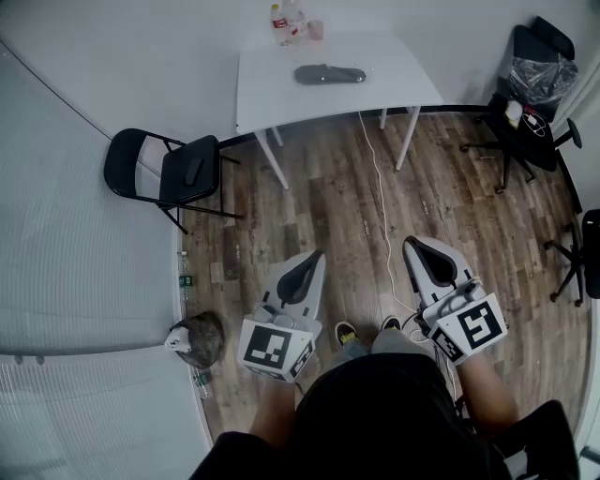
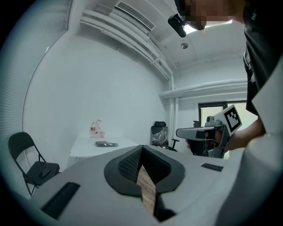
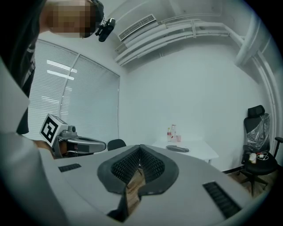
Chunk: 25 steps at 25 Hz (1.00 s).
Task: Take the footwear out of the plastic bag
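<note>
A dark, flat piece of footwear (image 1: 330, 74) lies on the white table (image 1: 281, 94) across the room; whether a plastic bag wraps it I cannot tell. It also shows small in the left gripper view (image 2: 106, 144) and the right gripper view (image 3: 177, 149). My left gripper (image 1: 312, 258) and right gripper (image 1: 415, 246) are held side by side over the wooden floor, far short of the table. Both are shut with nothing between the jaws, which meet in their own views, left (image 2: 141, 151) and right (image 3: 140, 150).
A black folding chair (image 1: 164, 173) stands left of the table. An office chair (image 1: 530, 84) with a plastic cover stands at the back right. Bottles (image 1: 286, 23) stand at the table's far edge. A white cable (image 1: 380, 187) runs across the floor. A grey bundle (image 1: 197, 337) lies by the left wall.
</note>
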### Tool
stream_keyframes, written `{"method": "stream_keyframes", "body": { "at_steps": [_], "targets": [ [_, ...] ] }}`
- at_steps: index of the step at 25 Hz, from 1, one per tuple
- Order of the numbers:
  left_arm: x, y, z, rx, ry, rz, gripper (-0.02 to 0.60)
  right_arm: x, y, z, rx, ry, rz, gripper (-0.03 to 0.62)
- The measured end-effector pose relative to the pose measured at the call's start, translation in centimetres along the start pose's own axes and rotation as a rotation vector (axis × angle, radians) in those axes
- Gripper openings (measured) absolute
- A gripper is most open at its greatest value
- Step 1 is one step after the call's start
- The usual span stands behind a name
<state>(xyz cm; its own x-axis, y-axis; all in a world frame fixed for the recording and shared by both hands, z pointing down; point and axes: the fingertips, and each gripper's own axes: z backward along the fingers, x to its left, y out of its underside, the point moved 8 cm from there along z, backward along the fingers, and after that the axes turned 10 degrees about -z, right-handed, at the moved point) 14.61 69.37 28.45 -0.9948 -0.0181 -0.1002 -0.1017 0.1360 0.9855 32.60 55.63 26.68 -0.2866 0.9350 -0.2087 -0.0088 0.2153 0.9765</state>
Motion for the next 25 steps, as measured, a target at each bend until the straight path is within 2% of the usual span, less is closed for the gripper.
{"method": "stream_keyframes", "body": {
  "at_steps": [3,10,16,25],
  "targets": [
    [0.2,0.9,0.2,0.001,0.008,0.002,0.021,-0.8,0.2,-0.7,0.019,0.004,0.003,0.017],
    [0.1,1.0,1.1,0.023,0.034,0.005,0.022,-2.1,-2.4,-0.1,0.025,0.035,0.017,0.017],
    [0.9,1.0,1.2,0.016,0.011,-0.014,0.021,-3.3,-3.6,-0.6,0.041,0.050,0.057,0.017],
    [3.1,1.5,-0.8,0.039,-0.009,-0.023,0.023,-4.6,-2.9,-4.1,0.056,0.024,0.068,0.017]
  ]
}}
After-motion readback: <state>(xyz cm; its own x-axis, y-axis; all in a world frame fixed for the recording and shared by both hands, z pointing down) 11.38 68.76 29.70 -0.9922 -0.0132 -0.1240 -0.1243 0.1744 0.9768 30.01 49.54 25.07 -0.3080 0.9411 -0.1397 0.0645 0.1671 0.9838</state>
